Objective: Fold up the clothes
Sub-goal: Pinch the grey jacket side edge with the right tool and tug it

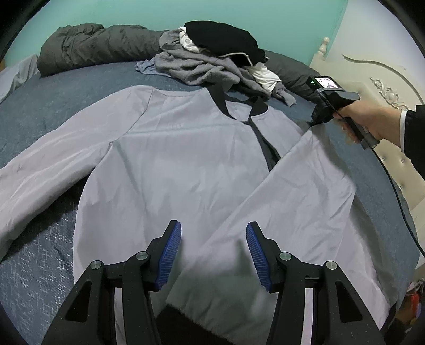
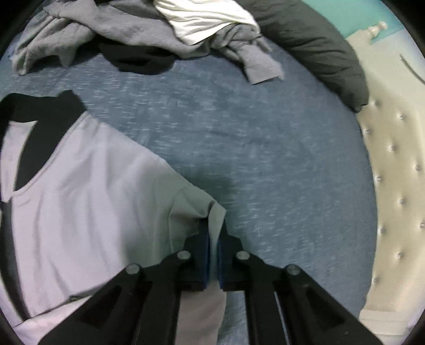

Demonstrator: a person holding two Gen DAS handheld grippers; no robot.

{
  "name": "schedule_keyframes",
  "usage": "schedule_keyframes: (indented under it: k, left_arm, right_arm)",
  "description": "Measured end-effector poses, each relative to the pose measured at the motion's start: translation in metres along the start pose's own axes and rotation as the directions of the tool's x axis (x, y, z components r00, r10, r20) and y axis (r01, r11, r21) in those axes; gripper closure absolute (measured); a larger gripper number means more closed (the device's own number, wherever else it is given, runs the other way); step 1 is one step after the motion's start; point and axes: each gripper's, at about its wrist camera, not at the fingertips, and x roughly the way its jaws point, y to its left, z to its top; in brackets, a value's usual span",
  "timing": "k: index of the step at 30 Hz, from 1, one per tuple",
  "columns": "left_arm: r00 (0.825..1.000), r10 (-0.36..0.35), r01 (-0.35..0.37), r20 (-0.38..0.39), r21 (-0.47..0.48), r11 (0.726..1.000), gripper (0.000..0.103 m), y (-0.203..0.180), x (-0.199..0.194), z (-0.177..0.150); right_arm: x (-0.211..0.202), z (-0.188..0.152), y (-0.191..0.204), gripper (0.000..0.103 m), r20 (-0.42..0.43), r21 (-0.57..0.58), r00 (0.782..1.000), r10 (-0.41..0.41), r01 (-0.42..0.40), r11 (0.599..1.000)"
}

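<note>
Progress: we are folding the pale lilac black-trimmed jacket (image 1: 186,164), lying flat below the grey clothes heap (image 1: 202,66), one sleeve folded | right gripper (image 2: 213,238) pinching its shoulder edge | left gripper (image 1: 213,254) hovering half-open, empty.

Bedroom in a home. A bed (image 1: 79,87) covered in a blue flecked sheet fills most of both views. At its head stands a cream headboard (image 1: 382,87) with carved scrollwork, a turned finial and button-tufted padding (image 2: 395,169). A dark grey duvet (image 1: 87,45) lies rolled along the far edge against a plain teal wall (image 1: 239,10). A pile of loose clothes (image 1: 212,55) sits heaped on the sheet.
</note>
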Motion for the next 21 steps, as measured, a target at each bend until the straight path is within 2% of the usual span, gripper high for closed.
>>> schedule_keyframes:
  k: [4, 6, 9, 11, 12, 14, 15, 16, 17, 21]
  left_arm:
    - [1.000, 0.004, -0.004, -0.002, 0.003, 1.000, 0.048, 0.000, 0.000, 0.000]
    - [1.000, 0.006, -0.006, -0.003, 0.004, 1.000, 0.048, 0.000, 0.001, 0.000]
    - [1.000, 0.006, -0.006, -0.004, 0.003, 1.000, 0.048, 0.001, 0.001, -0.001]
    - [1.000, 0.006, -0.006, -0.004, 0.003, 1.000, 0.048, 0.001, 0.001, 0.000]
    - [1.000, 0.006, -0.006, -0.004, 0.003, 1.000, 0.048, 0.001, 0.001, -0.001]
    - [1.000, 0.005, -0.005, -0.003, 0.001, 1.000, 0.048, 0.002, 0.001, -0.001]
    - [1.000, 0.006, -0.006, -0.004, 0.001, 1.000, 0.048, 0.002, 0.001, -0.001]
    - [1.000, 0.007, -0.007, -0.004, 0.003, 1.000, 0.048, 0.002, 0.001, -0.001]
    - [1.000, 0.009, -0.009, -0.005, 0.005, 1.000, 0.048, 0.002, 0.001, -0.001]
    - [1.000, 0.006, -0.006, -0.013, 0.003, 1.000, 0.048, 0.004, 0.002, 0.001]
  right_arm:
    - [0.008, -0.003, 0.001, 0.099, 0.009, -0.021, 0.999, -0.051, 0.051, 0.998]
    - [0.010, -0.005, -0.006, 0.099, 0.011, 0.016, 0.999, -0.041, 0.041, 0.999]
    - [0.009, -0.004, -0.022, 0.097, 0.041, 0.117, 0.995, 0.087, -0.091, 0.989]
    - [0.001, -0.006, -0.037, 0.094, 0.098, 0.176, 0.984, 0.148, -0.164, 0.971]
    - [-0.005, -0.008, -0.046, 0.088, 0.136, 0.207, 0.976, 0.173, -0.198, 0.958]
    - [-0.017, -0.011, -0.065, 0.074, 0.211, 0.262, 0.949, 0.234, -0.285, 0.922]
    - [-0.022, -0.013, -0.074, 0.063, 0.248, 0.284, 0.929, 0.276, -0.342, 0.896]
    - [-0.026, -0.015, -0.084, 0.059, 0.285, 0.304, 0.905, 0.316, -0.398, 0.866]
    - [-0.027, -0.019, -0.090, 0.059, 0.296, 0.309, 0.897, 0.327, -0.414, 0.856]
    - [-0.021, -0.038, -0.106, 0.059, 0.295, 0.309, 0.896, 0.333, -0.419, 0.854]
